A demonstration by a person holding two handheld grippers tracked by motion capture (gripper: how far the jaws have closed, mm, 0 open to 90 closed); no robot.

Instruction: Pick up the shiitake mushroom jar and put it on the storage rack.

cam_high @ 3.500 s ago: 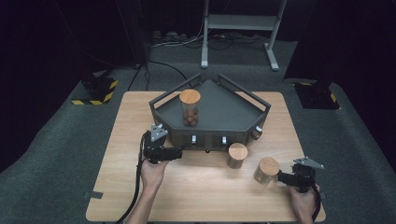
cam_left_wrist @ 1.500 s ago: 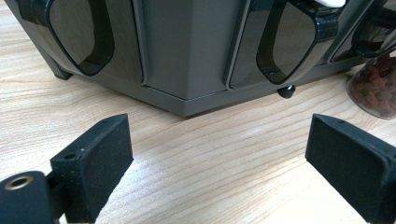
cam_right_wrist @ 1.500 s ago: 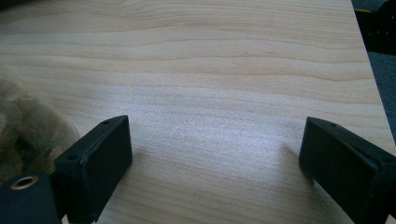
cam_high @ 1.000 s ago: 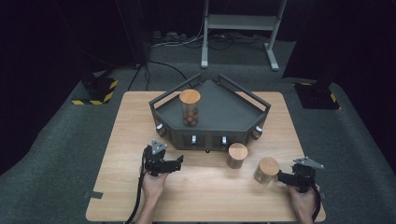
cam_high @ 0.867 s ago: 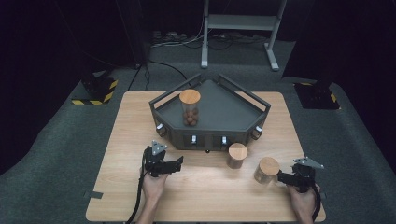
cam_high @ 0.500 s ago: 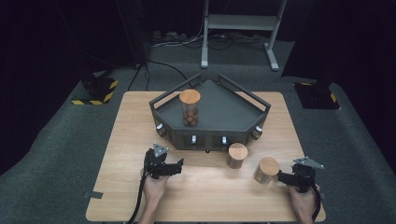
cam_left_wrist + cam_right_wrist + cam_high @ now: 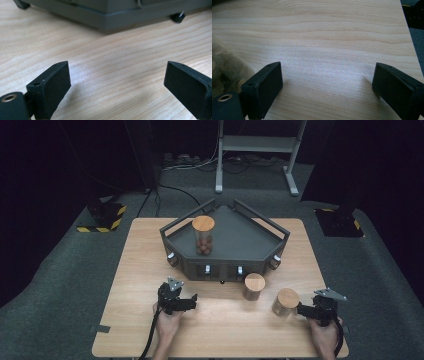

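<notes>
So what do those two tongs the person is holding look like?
Both are black. The left tongs and the right tongs each carry a grey three-cornered plate on top and trail a black cable. Up close, each has two flat, blocky black jaws with small holes. The forearms are bare, no sleeves.

Both hand-held grippers are built in black. The left gripper [image 7: 192, 298], at the lower left of the high view, carries a grey 3-cornered plate on top, and a black cable trails from it toward the bottom edge. The right gripper [image 7: 299, 308], at the lower right, is fitted with the same plate and cable. In the gripper views, 2 flat rectangular black pads [image 7: 53, 87] are seen (each with a small screw hole), and a brass-ringed hole sits at the lower left. No sleeves are seen on the forearms.
</notes>
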